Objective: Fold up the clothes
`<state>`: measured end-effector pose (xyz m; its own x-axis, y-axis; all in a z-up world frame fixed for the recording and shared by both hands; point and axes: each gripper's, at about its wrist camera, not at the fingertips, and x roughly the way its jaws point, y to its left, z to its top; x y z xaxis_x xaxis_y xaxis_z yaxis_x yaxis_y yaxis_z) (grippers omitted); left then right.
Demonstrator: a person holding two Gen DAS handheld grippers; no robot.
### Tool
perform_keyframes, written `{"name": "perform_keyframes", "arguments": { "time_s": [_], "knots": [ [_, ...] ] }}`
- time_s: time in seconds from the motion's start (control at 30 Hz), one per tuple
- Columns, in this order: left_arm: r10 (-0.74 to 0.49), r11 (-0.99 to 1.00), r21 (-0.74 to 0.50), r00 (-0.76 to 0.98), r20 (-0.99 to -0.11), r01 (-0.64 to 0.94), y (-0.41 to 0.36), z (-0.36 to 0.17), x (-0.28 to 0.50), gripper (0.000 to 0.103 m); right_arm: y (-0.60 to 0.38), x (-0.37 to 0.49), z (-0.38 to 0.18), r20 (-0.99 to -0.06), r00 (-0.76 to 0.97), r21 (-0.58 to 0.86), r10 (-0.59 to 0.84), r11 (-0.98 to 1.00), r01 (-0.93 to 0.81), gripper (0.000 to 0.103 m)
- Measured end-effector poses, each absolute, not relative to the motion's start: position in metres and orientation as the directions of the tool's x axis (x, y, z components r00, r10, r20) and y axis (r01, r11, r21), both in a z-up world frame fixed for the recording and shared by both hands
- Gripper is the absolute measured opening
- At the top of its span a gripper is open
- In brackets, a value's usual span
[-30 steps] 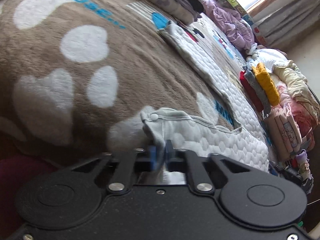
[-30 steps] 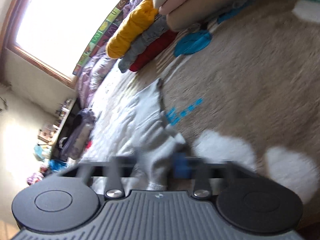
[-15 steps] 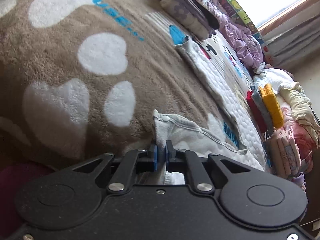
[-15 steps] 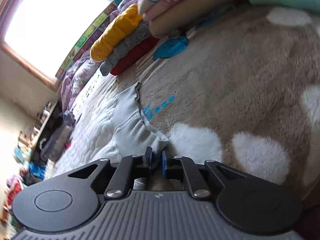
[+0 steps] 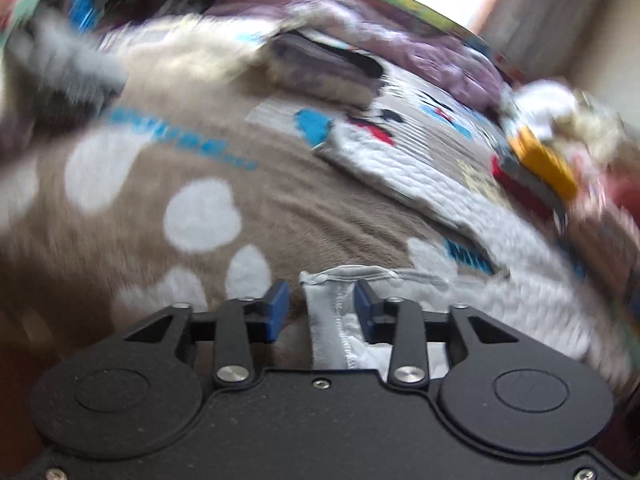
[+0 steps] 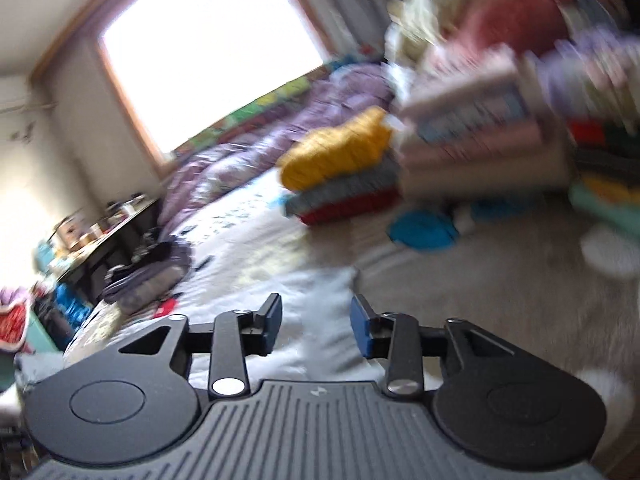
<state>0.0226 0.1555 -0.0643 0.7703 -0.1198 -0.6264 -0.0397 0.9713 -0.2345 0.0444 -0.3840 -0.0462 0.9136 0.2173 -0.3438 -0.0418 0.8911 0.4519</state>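
Observation:
A light grey quilted garment (image 5: 420,184) lies spread on the brown paw-print blanket (image 5: 168,184). Its near hemmed corner (image 5: 332,304) lies between the blue pads of my left gripper (image 5: 321,310), which is open and not clamping it. In the right wrist view the same garment (image 6: 320,304) lies pale and blurred under my right gripper (image 6: 315,325), which is open and empty just above it. Both views are motion-blurred.
Folded stacks line the blanket's far side: a yellow, grey and red pile (image 6: 340,168), a taller pink-and-cream stack (image 6: 480,136) and a dark folded pile (image 5: 320,68). A purple duvet (image 6: 256,152) lies under the bright window (image 6: 208,44). A cluttered dark table (image 6: 104,232) stands left.
Both grippers have opened and let go of the grey garment's corners, which now lie on the blanket. Both cameras have swung upward, showing more of the room.

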Motion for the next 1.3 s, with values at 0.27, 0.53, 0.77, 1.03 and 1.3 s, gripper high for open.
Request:
{"name": "perform_keyframes", "arguments": {
  "time_s": [0.27, 0.53, 0.77, 1.03, 1.3],
  "knots": [
    [-0.094, 0.951, 0.184, 0.801, -0.591, 0.247, 0.108, -0.062, -0.002, 0.049, -0.346, 0.032, -0.004, -0.376, 0.870, 0.090, 0.319, 0.947, -0.309, 0.044],
    [-0.084, 0.874, 0.342, 0.801, -0.593, 0.345, 0.087, -0.078, -0.016, 0.054, -0.289, 0.006, -0.006, -0.487, 0.823, -0.272, 0.291, 0.845, -0.460, 0.048],
    [-0.021, 0.775, 0.478, 0.773, -0.634, 0.413, 0.065, -0.090, -0.020, 0.060, -0.264, -0.005, -0.043, -0.580, 0.780, -0.432, 0.232, 0.725, -0.537, 0.049],
    [0.048, 0.684, 0.592, 0.784, -0.619, 0.427, 0.052, -0.101, -0.023, 0.074, -0.265, -0.004, -0.068, -0.631, 0.752, -0.467, 0.191, 0.681, -0.565, 0.049],
    [0.069, 0.620, 0.653, 0.799, -0.597, 0.435, 0.049, -0.108, -0.026, 0.075, -0.259, 0.007, -0.078, -0.652, 0.744, -0.524, 0.144, 0.623, -0.580, 0.050]
  ]
}}
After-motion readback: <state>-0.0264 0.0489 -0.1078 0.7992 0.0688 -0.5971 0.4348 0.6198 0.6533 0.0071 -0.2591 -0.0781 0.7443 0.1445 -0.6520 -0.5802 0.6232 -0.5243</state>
